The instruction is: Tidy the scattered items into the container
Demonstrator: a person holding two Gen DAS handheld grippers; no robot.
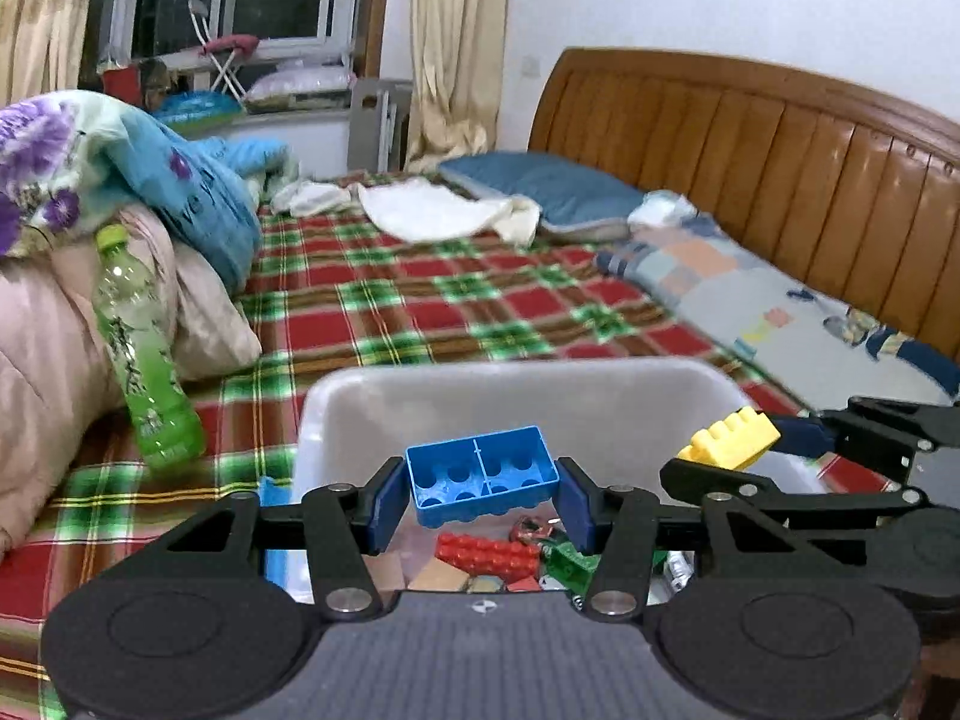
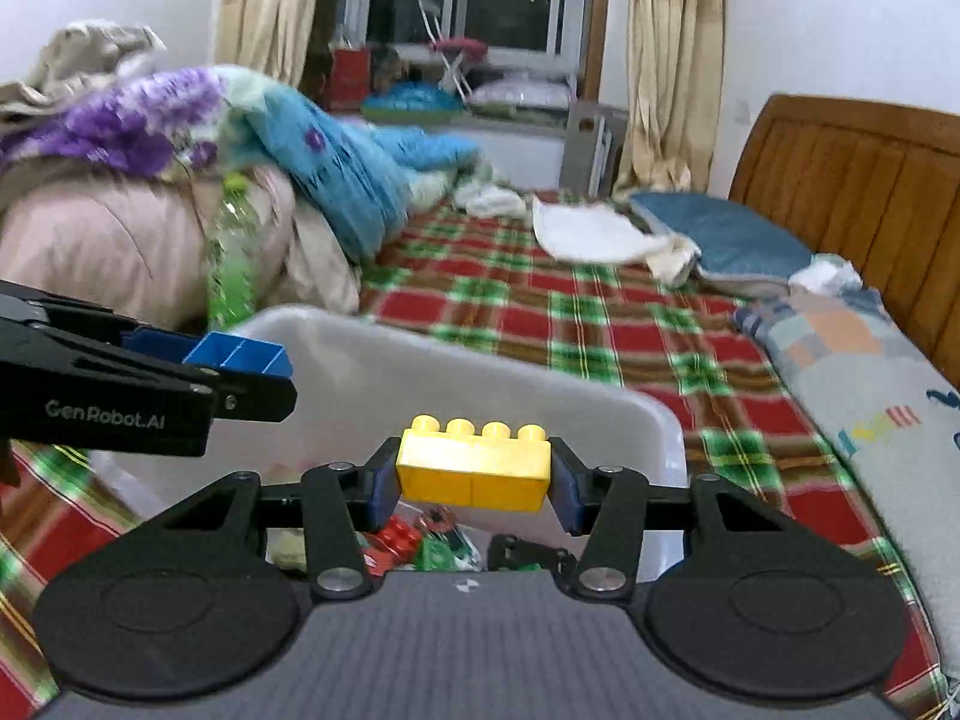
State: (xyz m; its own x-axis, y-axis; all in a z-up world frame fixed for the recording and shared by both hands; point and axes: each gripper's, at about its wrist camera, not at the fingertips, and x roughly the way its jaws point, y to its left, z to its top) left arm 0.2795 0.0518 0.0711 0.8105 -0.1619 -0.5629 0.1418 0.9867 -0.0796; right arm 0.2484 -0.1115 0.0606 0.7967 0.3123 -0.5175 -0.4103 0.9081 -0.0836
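Observation:
A white plastic bin (image 1: 510,384) (image 2: 420,372) sits on the plaid bed; red, green and wooden toy pieces (image 1: 489,555) (image 2: 399,534) lie inside it. My left gripper (image 1: 480,489) is shut on a blue building brick (image 1: 480,474), hollow underside facing me, held above the bin's near side. My right gripper (image 2: 474,477) is shut on a yellow studded brick (image 2: 474,468), also over the bin. Each gripper shows in the other's view: the right gripper with the yellow brick (image 1: 729,438) at the right, the left gripper with the blue brick (image 2: 240,354) at the left.
A green drink bottle (image 1: 144,360) (image 2: 231,258) leans on a pile of quilts (image 1: 66,192) left of the bin. Pillows (image 1: 552,186), white cloths (image 1: 426,210) and a wooden headboard (image 1: 780,150) lie beyond. The plaid blanket (image 1: 420,306) stretches behind the bin.

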